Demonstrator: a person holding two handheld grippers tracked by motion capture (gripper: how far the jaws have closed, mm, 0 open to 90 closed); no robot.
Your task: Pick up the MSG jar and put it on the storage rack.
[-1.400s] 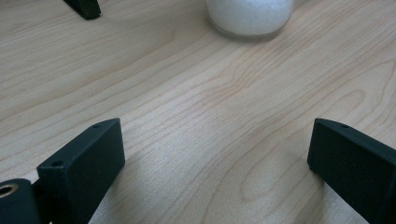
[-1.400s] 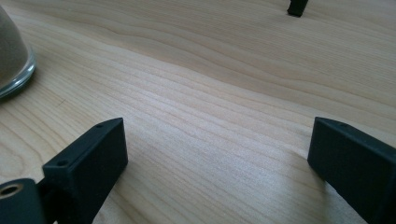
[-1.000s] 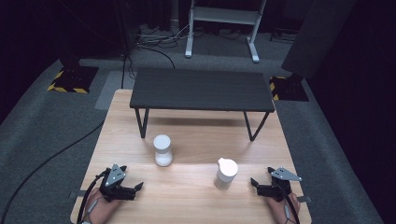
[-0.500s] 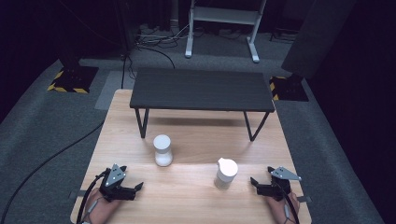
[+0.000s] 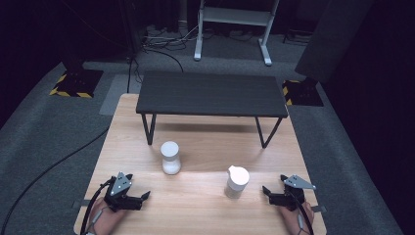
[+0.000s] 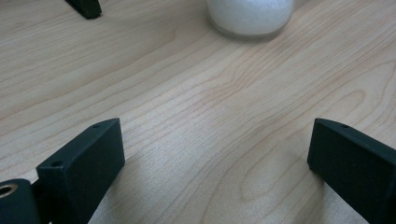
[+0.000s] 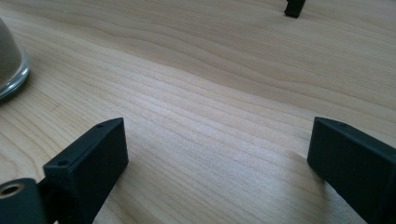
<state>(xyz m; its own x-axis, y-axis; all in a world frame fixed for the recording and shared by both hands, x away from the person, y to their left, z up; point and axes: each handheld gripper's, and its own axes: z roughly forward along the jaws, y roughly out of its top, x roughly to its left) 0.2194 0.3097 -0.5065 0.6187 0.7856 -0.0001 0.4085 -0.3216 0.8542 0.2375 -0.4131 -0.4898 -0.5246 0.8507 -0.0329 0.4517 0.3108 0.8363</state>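
Two white jars stand on the wooden table [image 5: 205,205]. One jar [image 5: 171,157] with a rounded lid is left of centre; its base [image 6: 251,18] shows at the top of the left gripper view. The other jar [image 5: 237,182], with a spouted lid, stands to the right; its glass base [image 7: 9,65] shows at the left edge of the right gripper view. My left gripper [image 5: 145,197] rests near the front left, open, jaws wide apart over bare wood [image 6: 215,154]. My right gripper [image 5: 265,190] rests at the front right, open, jaws pointing toward the spouted jar, nothing between them [image 7: 217,158].
A low black bench [image 5: 211,94] stands across the far half of the table; its legs [image 6: 86,7] [image 7: 294,7] show in the gripper views. A white stand [image 5: 232,24] and cables lie on the floor behind. Cables trail from both grippers off the front edge.
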